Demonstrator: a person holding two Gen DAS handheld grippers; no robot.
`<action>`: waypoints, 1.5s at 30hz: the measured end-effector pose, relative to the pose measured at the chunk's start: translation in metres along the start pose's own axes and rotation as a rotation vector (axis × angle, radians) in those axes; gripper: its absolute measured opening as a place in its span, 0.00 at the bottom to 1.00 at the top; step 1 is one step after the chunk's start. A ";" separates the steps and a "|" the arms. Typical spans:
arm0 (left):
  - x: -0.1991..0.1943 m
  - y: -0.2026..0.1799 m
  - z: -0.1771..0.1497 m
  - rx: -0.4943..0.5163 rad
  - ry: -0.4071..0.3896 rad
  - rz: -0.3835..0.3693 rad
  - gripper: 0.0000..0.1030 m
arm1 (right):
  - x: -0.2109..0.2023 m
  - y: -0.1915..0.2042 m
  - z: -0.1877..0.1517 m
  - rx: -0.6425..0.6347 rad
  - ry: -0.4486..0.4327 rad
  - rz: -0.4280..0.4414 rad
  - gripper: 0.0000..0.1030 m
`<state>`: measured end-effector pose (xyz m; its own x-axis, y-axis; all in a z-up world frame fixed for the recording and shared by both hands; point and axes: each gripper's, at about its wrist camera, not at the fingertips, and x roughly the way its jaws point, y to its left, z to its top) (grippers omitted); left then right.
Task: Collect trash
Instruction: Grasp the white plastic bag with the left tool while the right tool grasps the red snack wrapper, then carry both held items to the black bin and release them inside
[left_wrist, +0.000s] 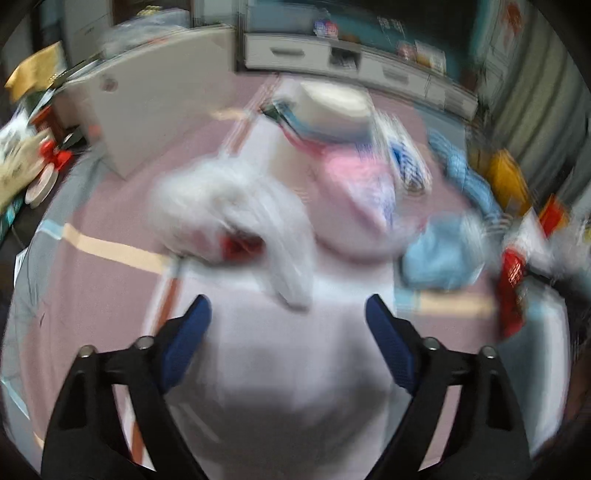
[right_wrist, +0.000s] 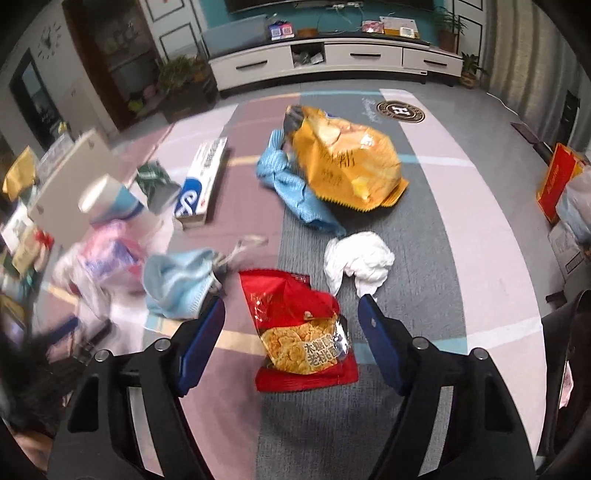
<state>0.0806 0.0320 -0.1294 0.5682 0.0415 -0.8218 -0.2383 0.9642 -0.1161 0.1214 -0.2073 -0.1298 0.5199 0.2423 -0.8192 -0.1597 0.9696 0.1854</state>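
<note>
Trash lies on a striped carpet. In the right wrist view my right gripper is open, its blue fingers either side of a red snack bag. Beyond it lie a crumpled white tissue, a yellow chip bag, a blue cloth, a light blue mask and a toothpaste box. The left wrist view is blurred. My left gripper is open and empty above a white plastic bag, with a paper cup beyond.
A white TV cabinet runs along the far wall. A white box stands at the left with clutter beside it. A red and yellow bag sits at the right edge. Potted plants stand at the back left.
</note>
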 end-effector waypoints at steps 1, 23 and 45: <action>-0.005 0.007 0.005 -0.029 -0.011 -0.024 0.79 | 0.004 0.000 -0.001 -0.002 0.009 -0.003 0.71; 0.034 0.068 0.043 -0.260 0.023 -0.105 0.30 | 0.015 0.002 -0.008 -0.059 0.076 -0.022 0.20; -0.184 -0.060 0.032 -0.047 -0.391 -0.413 0.18 | -0.145 -0.027 -0.003 0.131 -0.279 0.081 0.20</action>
<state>0.0153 -0.0247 0.0464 0.8689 -0.2337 -0.4364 0.0358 0.9089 -0.4155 0.0477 -0.2688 -0.0174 0.7226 0.3013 -0.6221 -0.1099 0.9386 0.3269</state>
